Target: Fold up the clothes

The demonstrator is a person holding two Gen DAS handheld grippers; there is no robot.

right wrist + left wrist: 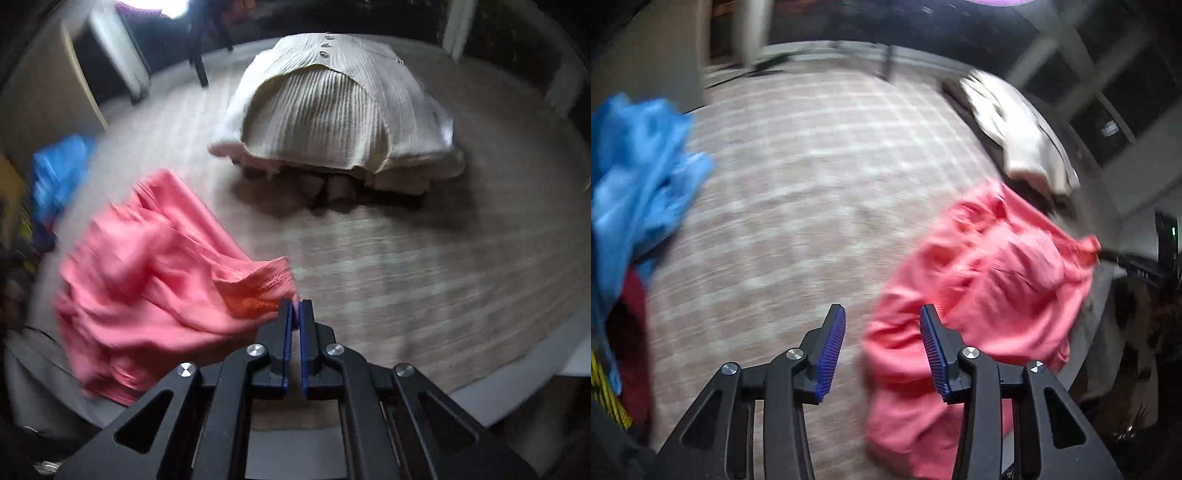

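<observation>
A crumpled pink garment (982, 295) lies on the checked tablecloth (812, 177) to the right of my left gripper (882, 328). That gripper stands open, with bare cloth between its blue pads and the garment's edge under its right finger. In the right wrist view my right gripper (295, 308) is shut on a corner of the pink garment (155, 280), which trails off to the left. A folded cream ribbed knit with buttons (332, 110) sits at the far side of the table.
A blue garment (639, 173) is heaped at the left over dark red fabric (633, 347). The cream knit (1015, 129) sits near the table's far right edge. Chair legs (199, 48) stand beyond the table. Both views are motion-blurred.
</observation>
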